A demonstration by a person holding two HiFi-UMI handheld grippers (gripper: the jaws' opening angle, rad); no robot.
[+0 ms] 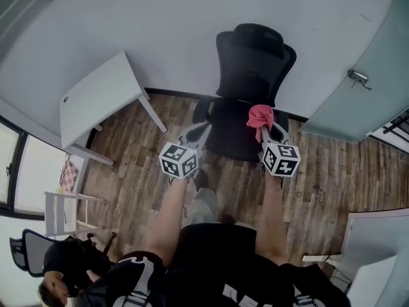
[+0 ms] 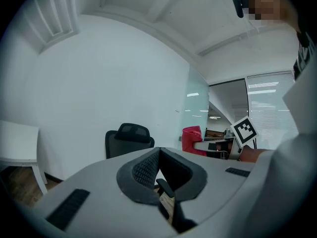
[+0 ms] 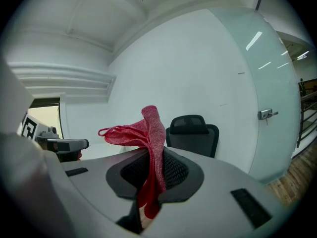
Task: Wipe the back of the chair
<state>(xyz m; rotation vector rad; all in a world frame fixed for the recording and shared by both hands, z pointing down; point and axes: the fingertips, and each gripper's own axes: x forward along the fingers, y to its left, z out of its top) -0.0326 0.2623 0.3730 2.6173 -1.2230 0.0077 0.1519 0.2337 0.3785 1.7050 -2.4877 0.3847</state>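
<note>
The chair point(image 1: 254, 62) is approached from its seat side and is not yet touched. Nearest, the right gripper point(image 1: 266, 130) is held with its jaws pinching a red cloth point(image 1: 260, 115). The left gripper point(image 1: 199, 133) has its jaws pressed together on nothing. Wiping is judged not begun: the cloth must be carried over the seat to the backrest at twelve o'clock. A white tabletop point(image 1: 102, 98) at ten o'clock and a glass door point(image 1: 367, 88) at two o'clock are left well apart.

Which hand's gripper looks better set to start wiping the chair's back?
The right gripper, I'd say: its jaws are shut on the red cloth, and it faces the chair. The left gripper is shut with nothing in it.
</note>
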